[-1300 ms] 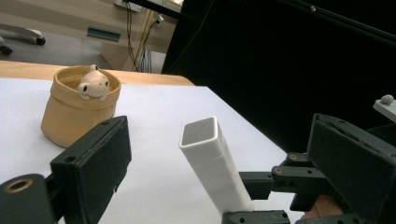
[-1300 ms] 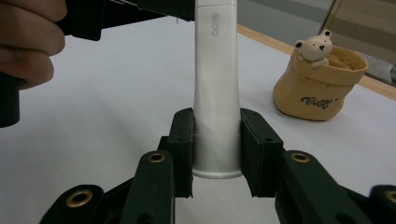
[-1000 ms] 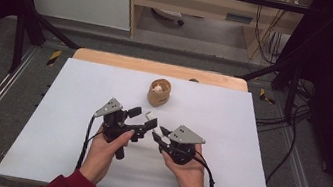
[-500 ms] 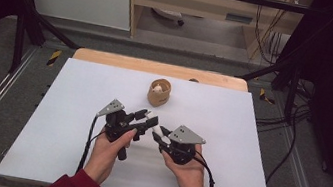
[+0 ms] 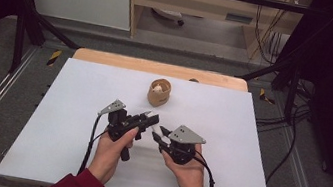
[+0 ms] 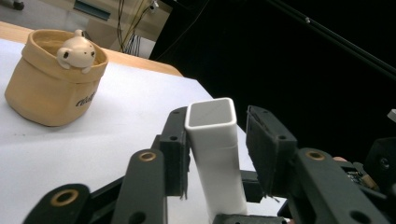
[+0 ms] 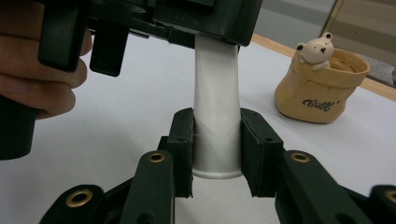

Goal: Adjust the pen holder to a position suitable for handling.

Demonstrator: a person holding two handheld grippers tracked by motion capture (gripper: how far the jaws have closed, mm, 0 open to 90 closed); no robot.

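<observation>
A white rectangular tube (image 5: 153, 126) spans the gap between my two grippers at the middle of the white table (image 5: 76, 109). My right gripper (image 7: 216, 135) is shut on the tube (image 7: 215, 93), both pads pressed to its sides. My left gripper (image 6: 220, 121) stands open around the other end of the tube (image 6: 215, 154): one pad touches it, while the other stays a small gap away. In the high view the left gripper (image 5: 149, 119) and right gripper (image 5: 159, 132) meet tip to tip.
A tan sack-shaped pot (image 5: 159, 93) with a small bear figure (image 6: 77, 50) on its rim stands beyond the grippers, toward the table's far edge. A wooden board (image 5: 158, 67) borders that edge. Dark frame bars and cables surround the table.
The left gripper has edged slightly right toward the right one. Both hands otherwise stay in place with the tube between them.
</observation>
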